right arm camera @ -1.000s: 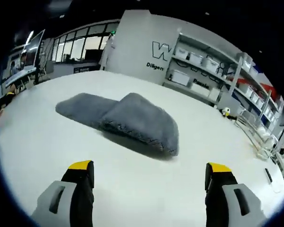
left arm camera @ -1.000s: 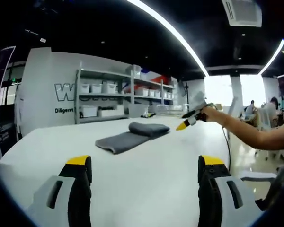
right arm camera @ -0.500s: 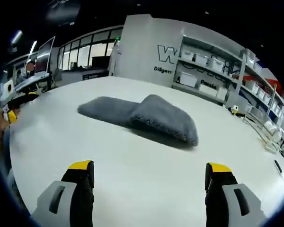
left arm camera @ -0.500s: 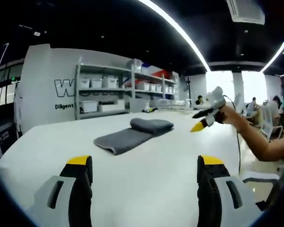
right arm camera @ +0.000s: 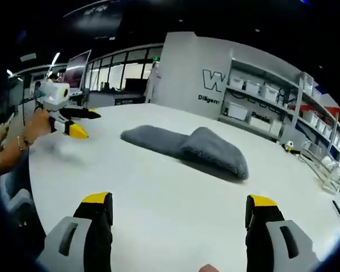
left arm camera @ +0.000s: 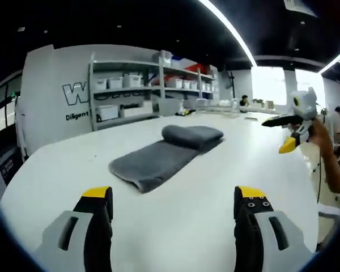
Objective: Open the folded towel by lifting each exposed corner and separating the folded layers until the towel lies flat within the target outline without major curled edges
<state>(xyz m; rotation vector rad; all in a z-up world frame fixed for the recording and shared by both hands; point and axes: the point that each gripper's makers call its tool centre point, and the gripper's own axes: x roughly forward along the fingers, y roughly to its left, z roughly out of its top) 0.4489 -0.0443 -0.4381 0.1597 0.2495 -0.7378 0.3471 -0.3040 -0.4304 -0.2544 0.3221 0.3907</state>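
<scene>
Left gripper view looks along the left gripper, whose yellow-tipped fingers stand spread wide and grasp nothing. Well ahead of them, on the white worktop, lies the grey terry towel, a long flat strip with a thicker folded bundle at its far end. The near rounded edge faces these fingers, likely the easiest corner to lift first. The right gripper hovers off to the right, above the worktop edge, apart from the towel.

Right gripper view shows the right gripper's own fingers parted and empty, with the towel well beyond them, bundle toward the right. The left gripper hangs at the left, its fingers apart, clear of the cloth. No target outline is discernible.
</scene>
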